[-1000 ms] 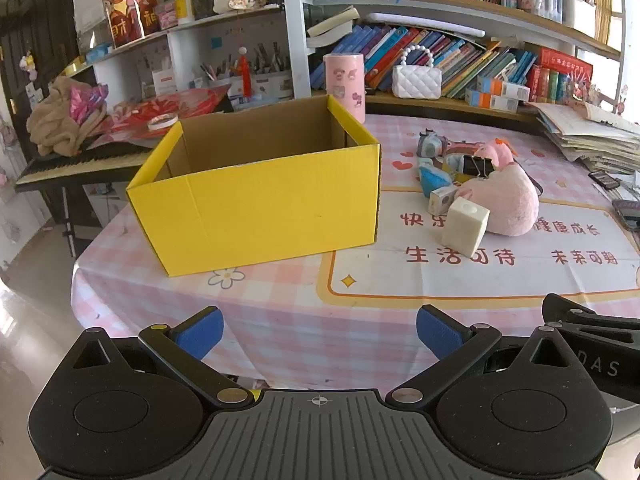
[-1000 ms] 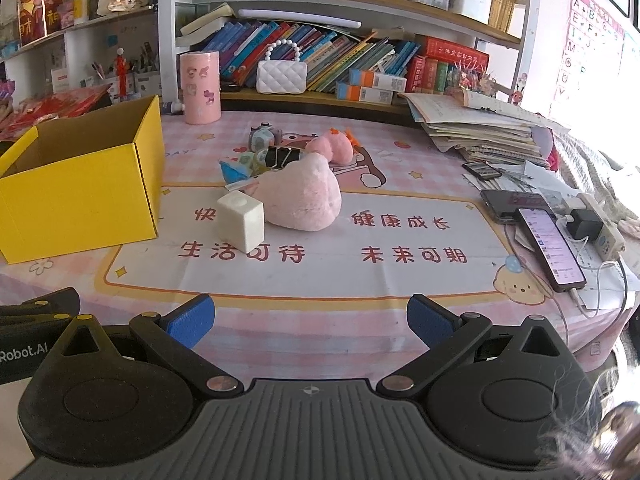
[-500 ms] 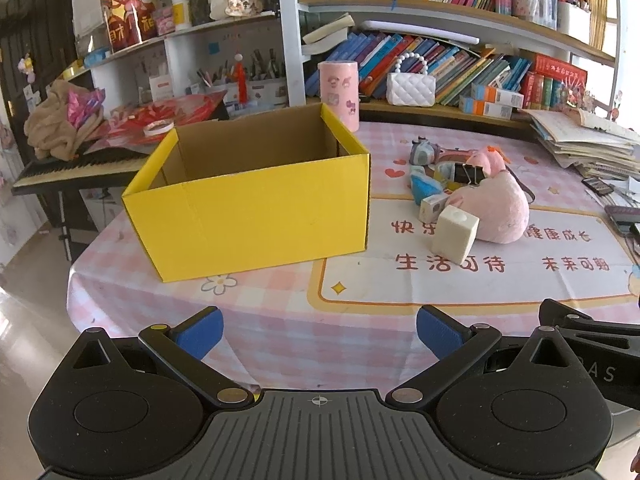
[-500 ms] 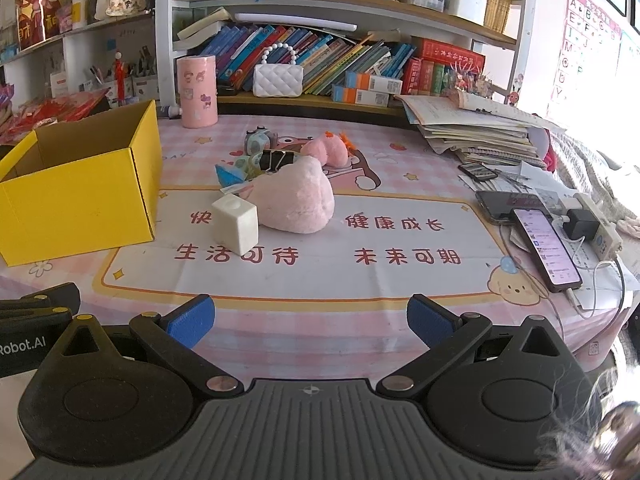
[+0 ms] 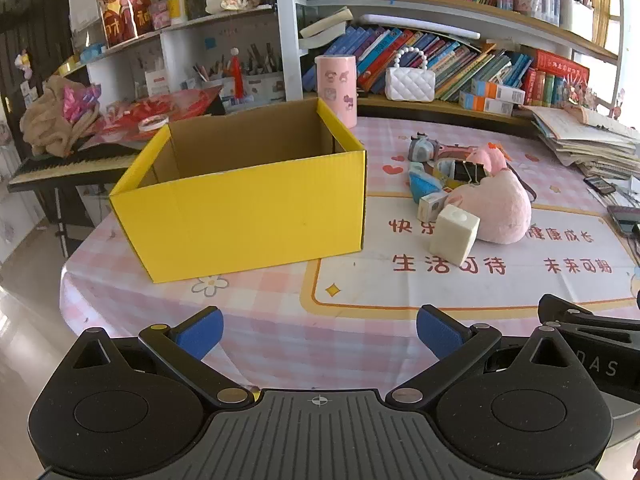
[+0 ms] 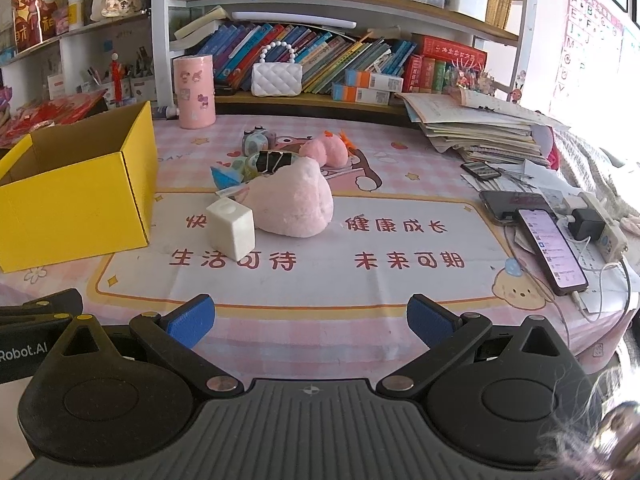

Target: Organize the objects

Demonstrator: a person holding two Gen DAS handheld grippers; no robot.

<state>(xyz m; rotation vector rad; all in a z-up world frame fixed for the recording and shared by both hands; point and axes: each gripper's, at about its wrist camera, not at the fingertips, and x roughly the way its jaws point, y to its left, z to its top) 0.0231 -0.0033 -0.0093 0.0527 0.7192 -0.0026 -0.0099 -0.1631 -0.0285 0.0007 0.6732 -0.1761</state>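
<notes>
An open yellow cardboard box (image 5: 248,216) (image 6: 76,204) stands empty on the left of the pink checked table. To its right lies a cluster of small things: a white cube (image 5: 455,240) (image 6: 231,228), a pink plush heart (image 5: 500,212) (image 6: 294,204), a black binder clip (image 6: 274,160), a blue item (image 5: 424,186) and a small grey toy (image 6: 256,140). My left gripper (image 5: 318,330) is open at the near table edge, facing the box. My right gripper (image 6: 310,318) is open too, well short of the cube. Neither holds anything.
A pink cylinder (image 6: 194,92) and a white quilted purse (image 6: 276,76) stand at the back by bookshelves. Stacked papers (image 6: 480,132), two phones (image 6: 548,248) and a charger (image 6: 588,224) crowd the right side. A keyboard (image 5: 68,164) sits left of the table.
Both views have pulled back and risen slightly, so the box and the objects look smaller and farther. Both grippers stay open; nothing on the table has moved.
</notes>
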